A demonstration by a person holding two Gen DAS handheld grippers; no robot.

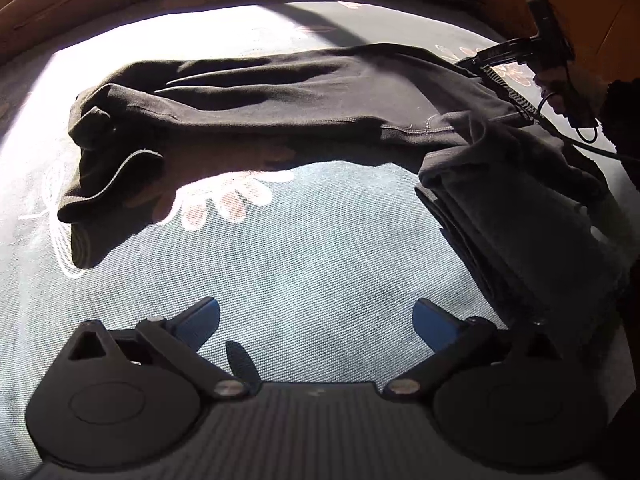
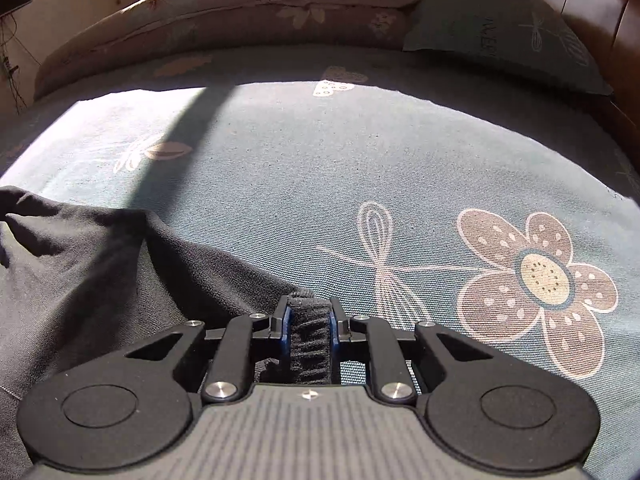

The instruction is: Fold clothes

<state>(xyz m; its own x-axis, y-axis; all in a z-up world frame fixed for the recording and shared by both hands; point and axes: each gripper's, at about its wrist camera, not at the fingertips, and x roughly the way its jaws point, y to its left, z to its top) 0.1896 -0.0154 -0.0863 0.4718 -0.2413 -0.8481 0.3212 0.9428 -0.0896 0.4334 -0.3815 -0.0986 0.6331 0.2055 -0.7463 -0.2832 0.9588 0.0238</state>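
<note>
You are working over a bed (image 1: 320, 264) covered in a blue-grey floral sheet, where dark trousers (image 1: 280, 100) lie with their long axis running from nine o'clock to three o'clock across the left wrist view. Your left gripper (image 1: 316, 320) hovers with its fingers spread wide and holding nothing; the trousers lie at twelve o'clock from it, apart, with bare sheet between. Your right gripper (image 2: 308, 320) has its fingers narrowed onto the ribbed waistband (image 2: 310, 340), at the three o'clock end of the garment, and the cloth trails off toward nine o'clock from there. The loose leg ends (image 1: 100, 184) at ten o'clock are nearer your left hand, which likely reaches there next
</note>
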